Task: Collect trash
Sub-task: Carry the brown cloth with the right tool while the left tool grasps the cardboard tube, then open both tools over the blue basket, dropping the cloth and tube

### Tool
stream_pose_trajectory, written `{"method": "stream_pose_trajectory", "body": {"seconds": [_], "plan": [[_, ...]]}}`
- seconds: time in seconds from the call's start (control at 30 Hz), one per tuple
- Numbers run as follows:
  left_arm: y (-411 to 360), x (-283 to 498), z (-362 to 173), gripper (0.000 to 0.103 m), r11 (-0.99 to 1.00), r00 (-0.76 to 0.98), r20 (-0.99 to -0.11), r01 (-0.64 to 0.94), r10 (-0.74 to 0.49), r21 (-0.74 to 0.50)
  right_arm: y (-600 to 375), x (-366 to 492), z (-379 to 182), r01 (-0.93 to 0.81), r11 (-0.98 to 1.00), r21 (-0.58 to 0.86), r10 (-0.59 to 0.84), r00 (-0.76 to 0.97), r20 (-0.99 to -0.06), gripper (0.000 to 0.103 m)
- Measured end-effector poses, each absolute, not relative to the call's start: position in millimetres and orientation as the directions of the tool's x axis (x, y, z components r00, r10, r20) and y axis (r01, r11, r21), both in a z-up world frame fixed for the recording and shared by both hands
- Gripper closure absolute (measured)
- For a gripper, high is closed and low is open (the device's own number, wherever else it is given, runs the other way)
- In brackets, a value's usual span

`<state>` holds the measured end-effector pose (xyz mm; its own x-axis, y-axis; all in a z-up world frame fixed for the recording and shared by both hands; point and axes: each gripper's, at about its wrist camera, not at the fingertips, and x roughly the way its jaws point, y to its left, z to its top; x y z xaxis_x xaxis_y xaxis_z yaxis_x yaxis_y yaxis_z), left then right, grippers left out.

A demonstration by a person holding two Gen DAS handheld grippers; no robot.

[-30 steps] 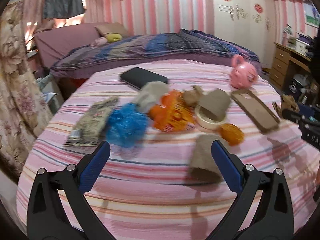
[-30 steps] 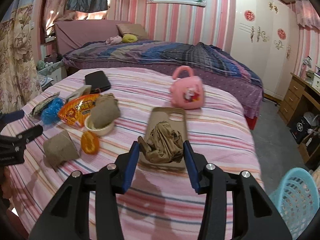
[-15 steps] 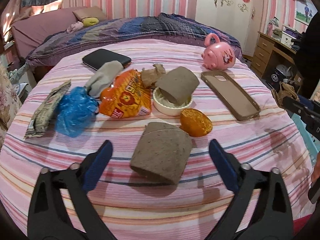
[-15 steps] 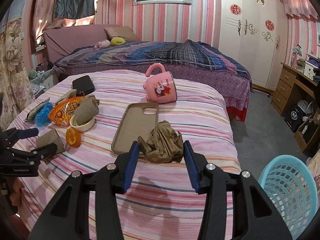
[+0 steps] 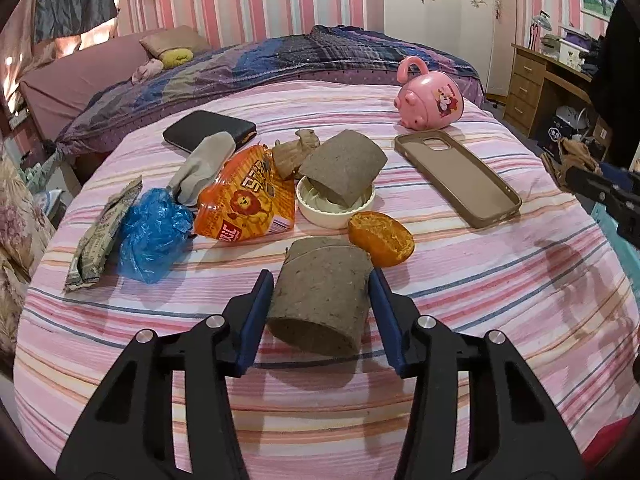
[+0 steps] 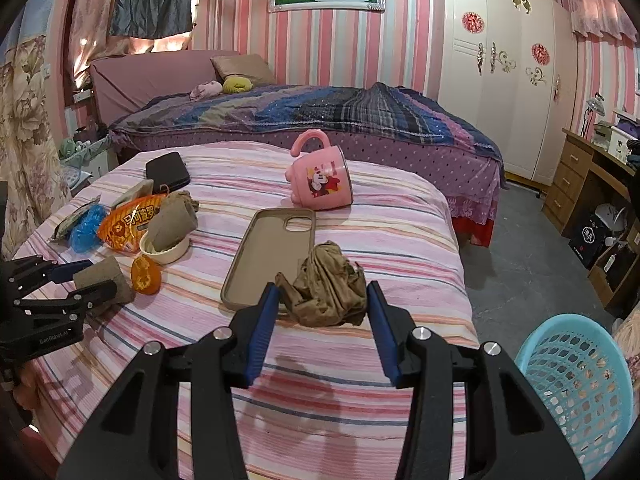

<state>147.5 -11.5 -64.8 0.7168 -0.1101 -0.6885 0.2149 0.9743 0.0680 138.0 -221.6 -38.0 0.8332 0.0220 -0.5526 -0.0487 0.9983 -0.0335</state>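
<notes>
Gripping cardboard roll [image 5: 320,292], left claw [image 5: 320,312] reaches low over bed [image 5: 480,280].

Right gripper [image 6: 320,316] is clamped on a crumpled brown fabric wad [image 6: 326,290], with a light blue plastic mesh basket [image 6: 576,392] nearby on the floor.

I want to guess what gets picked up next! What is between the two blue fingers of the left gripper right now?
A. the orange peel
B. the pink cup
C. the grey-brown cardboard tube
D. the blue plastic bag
C: the left gripper has its blue fingers on either side of the cardboard tube lying on the striped bed, with the orange peel just beyond it.
</notes>
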Motion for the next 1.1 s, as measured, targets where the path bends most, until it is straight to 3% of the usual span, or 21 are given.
{"method": "stream_pose_trajectory", "body": {"seconds": [0.4, 0.57, 0.8, 1.1], "plan": [[-13, 128, -45, 0.056, 0.990, 0.778, -0.628, 0.103, -0.022, 0.092, -250, 116, -30, -0.022, 0.999, -0.027, 0.004, 0.847, -0.532, 0.058], [-33, 116, -24, 0.056, 0.991, 0.827, -0.561, 0.065, 0.013, 0.118, -284, 89, -23, 0.023, 0.999, -0.042, -0.041, 0.855, -0.516, 0.058], [-79, 103, -4, 0.056, 0.994, 0.854, -0.517, 0.095, -0.053, 0.055, -368, 49, -29, 0.165, 0.984, -0.070, -0.177, 0.826, -0.535, 0.058], [-187, 88, -5, 0.056, 0.964, 0.832, -0.512, 0.264, -0.213, 0.028, -464, 15, -48, 0.347, 0.936, -0.063, -0.321, 0.764, -0.559, 0.058]]}}
